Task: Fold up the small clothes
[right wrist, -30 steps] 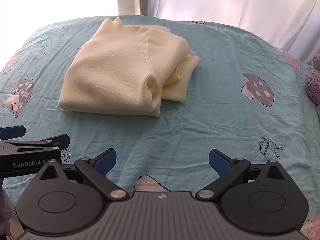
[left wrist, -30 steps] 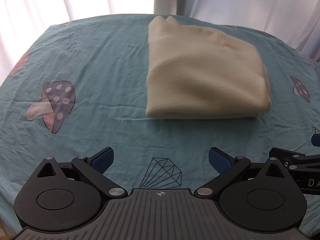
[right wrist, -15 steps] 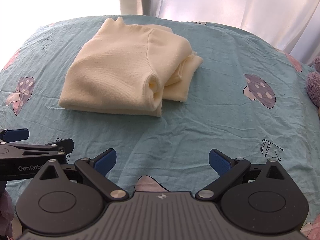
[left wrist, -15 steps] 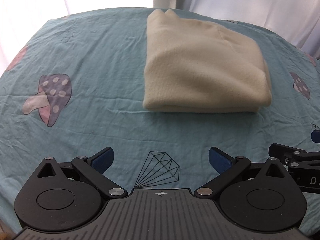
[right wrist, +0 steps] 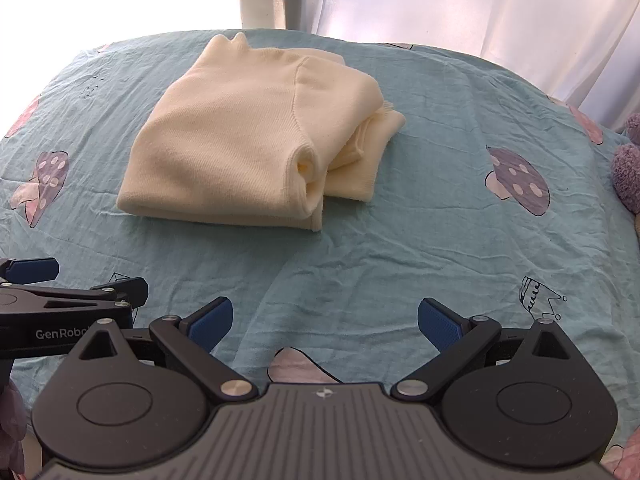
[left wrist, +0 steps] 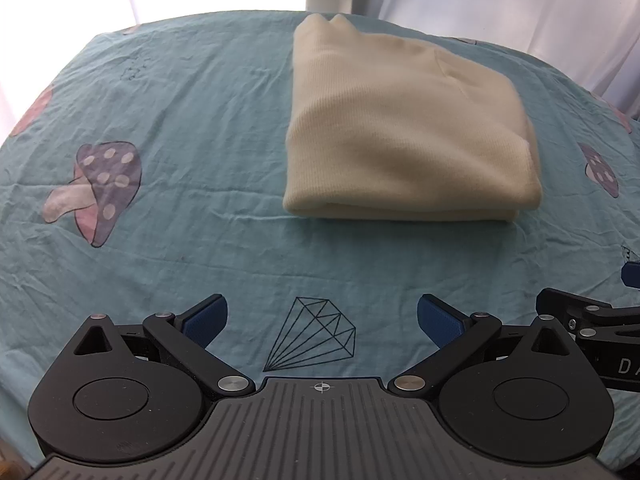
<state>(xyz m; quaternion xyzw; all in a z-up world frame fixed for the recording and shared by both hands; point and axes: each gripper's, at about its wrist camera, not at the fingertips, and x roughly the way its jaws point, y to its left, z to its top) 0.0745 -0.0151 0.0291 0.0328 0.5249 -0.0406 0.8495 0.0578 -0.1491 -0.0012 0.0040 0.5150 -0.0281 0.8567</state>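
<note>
A cream knit garment point(left wrist: 404, 132) lies folded into a thick rectangle on the teal sheet point(left wrist: 180, 128), towards the far side. In the right wrist view the same garment point(right wrist: 248, 136) shows its layered edges and a rolled cuff on its right side. My left gripper point(left wrist: 322, 318) hangs open near the sheet's front edge, well short of the garment, with nothing between its blue pads. My right gripper point(right wrist: 324, 316) is open too and holds nothing. Each gripper shows at the other view's edge: the right gripper point(left wrist: 592, 316), the left gripper point(right wrist: 60, 300).
The teal sheet point(right wrist: 440, 220) carries mushroom and diamond prints and is creased. White curtains point(right wrist: 500, 12) hang behind the far edge. A purple plush object point(right wrist: 628, 168) sits at the right border of the sheet.
Both grippers have drawn slightly back and shifted, so the garment sits a little farther off in view. The garment itself has not moved. Both stay open.
</note>
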